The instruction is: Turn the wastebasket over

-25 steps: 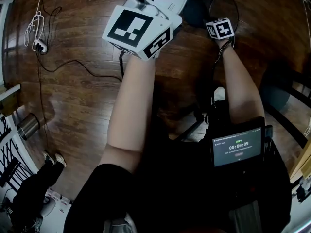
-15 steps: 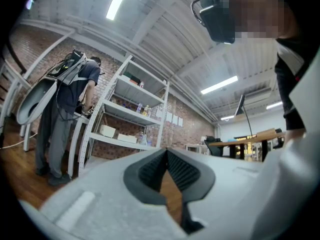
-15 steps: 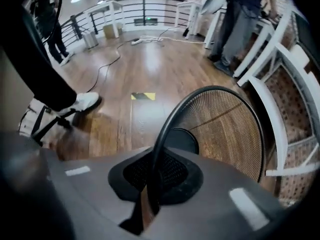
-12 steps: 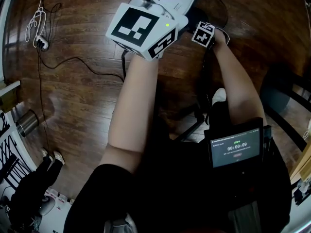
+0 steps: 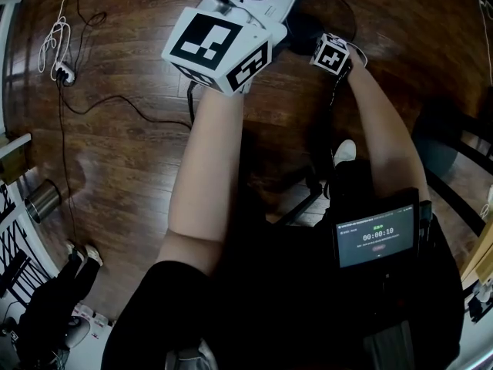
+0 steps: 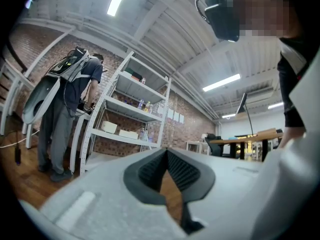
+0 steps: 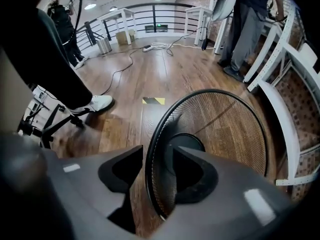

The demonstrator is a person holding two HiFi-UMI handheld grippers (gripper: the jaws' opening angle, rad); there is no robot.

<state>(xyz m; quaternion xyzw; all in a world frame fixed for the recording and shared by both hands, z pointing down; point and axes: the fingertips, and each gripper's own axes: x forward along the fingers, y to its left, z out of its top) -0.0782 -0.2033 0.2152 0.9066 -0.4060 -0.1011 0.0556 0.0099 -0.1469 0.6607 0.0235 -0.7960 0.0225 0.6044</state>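
A black wire-mesh wastebasket [image 7: 225,129] stands on the wooden floor with its mouth up; I look down into it at its solid round bottom. My right gripper [image 7: 156,154] points steeply down over its near rim. Its jaws are opening, with the rim between them: one pad is outside and clear of it, the other inside the basket. In the head view the basket's rim [image 5: 348,2] arcs just beyond that gripper's marker cube [image 5: 333,52]. My left gripper [image 6: 166,154] is held up level, its tips together and nothing in them; its big marker cube [image 5: 218,48] sits at top centre.
A white shoe [image 7: 95,104] and black chair legs [image 7: 47,126] are just left of the basket. White shelving [image 7: 285,79] with a person standing at it is on the right. Cables [image 5: 115,99] and a power strip [image 5: 62,72] lie on the floor at left.
The right gripper's cube has moved left towards the left gripper and rolled. The basket's rim has shifted left with it. The left gripper has stayed put.
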